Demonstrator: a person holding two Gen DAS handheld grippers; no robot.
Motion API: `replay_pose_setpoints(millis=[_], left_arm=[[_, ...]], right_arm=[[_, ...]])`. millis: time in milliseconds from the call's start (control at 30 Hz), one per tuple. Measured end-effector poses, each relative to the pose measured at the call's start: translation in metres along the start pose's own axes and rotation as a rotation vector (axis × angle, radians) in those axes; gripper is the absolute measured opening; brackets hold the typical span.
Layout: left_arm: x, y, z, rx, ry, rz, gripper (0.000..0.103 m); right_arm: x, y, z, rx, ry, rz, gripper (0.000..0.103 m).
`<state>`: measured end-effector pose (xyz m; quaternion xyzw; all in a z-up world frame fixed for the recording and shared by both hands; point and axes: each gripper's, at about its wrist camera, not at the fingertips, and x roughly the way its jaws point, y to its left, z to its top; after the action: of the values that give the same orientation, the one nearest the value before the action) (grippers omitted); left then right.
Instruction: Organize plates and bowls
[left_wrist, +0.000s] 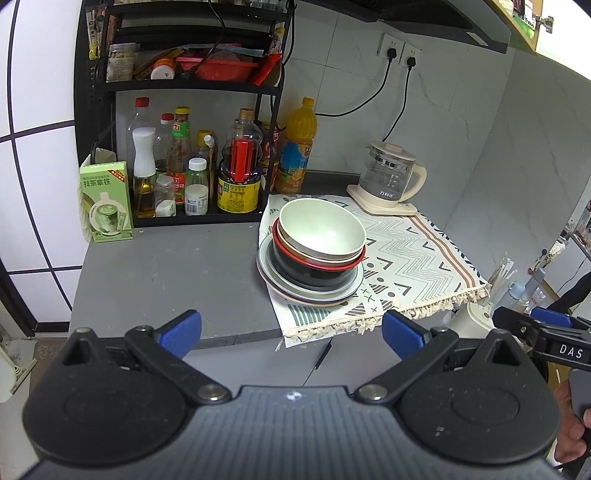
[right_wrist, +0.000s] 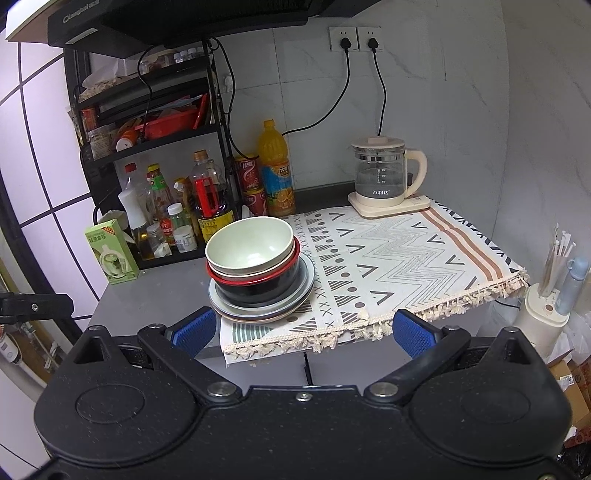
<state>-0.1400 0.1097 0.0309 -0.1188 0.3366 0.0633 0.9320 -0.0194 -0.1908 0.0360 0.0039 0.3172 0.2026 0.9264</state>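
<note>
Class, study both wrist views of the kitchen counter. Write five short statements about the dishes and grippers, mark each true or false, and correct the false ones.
1. The pale green bowl tops the stack. True.
2. The stack rests on the patterned fringed cloth. True.
3. The left gripper clamps a plate. False: it is open, holding nothing.
4. The glass kettle with cream handle lies on its side. False: it stands upright on its base.
5. The right gripper is open, short of the stack. True.
</note>
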Motion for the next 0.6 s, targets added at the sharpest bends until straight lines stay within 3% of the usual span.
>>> replay_pose_setpoints(millis=[600], left_arm=[[0.0053, 0.0016, 0.0033, 0.002, 0.005, -0.006, 0.103]], right_arm=[[0.0019, -0.0010, -0.0006, -0.002, 0.002, -0.011, 0.103]])
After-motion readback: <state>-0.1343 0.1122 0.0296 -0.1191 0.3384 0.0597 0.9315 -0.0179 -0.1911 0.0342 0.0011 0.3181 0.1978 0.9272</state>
